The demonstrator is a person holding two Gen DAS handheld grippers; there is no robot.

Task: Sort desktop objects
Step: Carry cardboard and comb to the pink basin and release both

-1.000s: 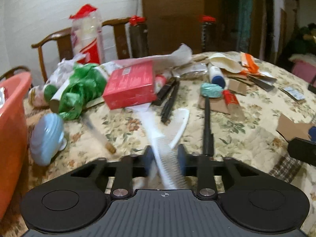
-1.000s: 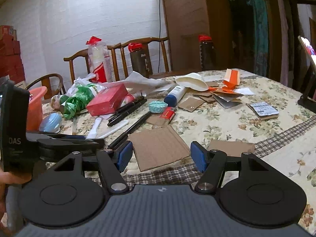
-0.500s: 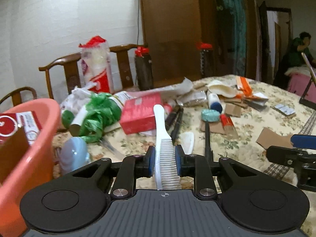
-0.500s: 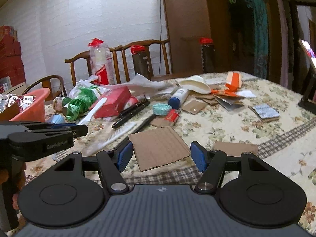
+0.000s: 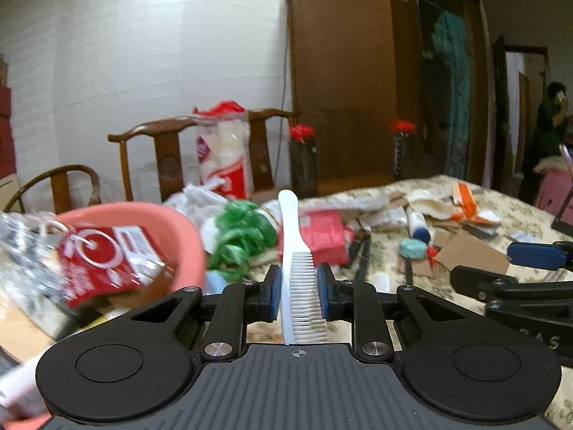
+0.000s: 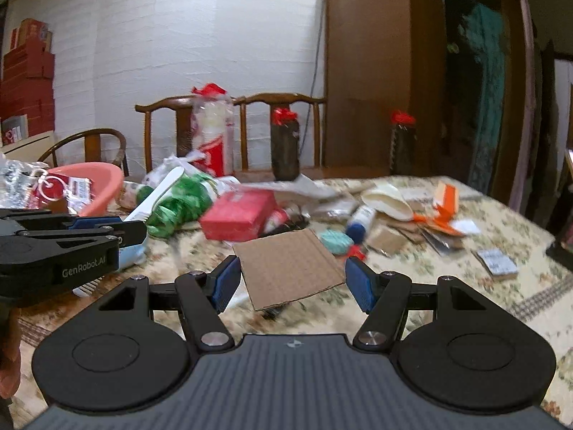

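My left gripper (image 5: 296,292) is shut on a white comb (image 5: 294,251), held in the air with its handle pointing up and forward, just right of a pink basin (image 5: 157,225). The basin holds a red packet (image 5: 107,261) and other wrapped items. The comb (image 6: 157,193) and the left gripper (image 6: 107,229) also show at the left of the right wrist view, near the basin (image 6: 104,179). My right gripper (image 6: 292,285) is open and empty, above a brown cardboard sheet (image 6: 290,261) on the table.
The floral tablecloth (image 6: 501,222) carries clutter: a red box (image 6: 240,215), green ribbon bundle (image 6: 182,200), teal round item (image 6: 335,242), white tube with blue cap (image 6: 360,220), orange packaging (image 6: 442,204), black pens (image 5: 361,251). Wooden chairs (image 6: 286,107) and bottles stand behind the table.
My left gripper has lifted the comb off the table and carried it left toward the pink basin. My right gripper has stayed open and shifted slightly forward over the cardboard.
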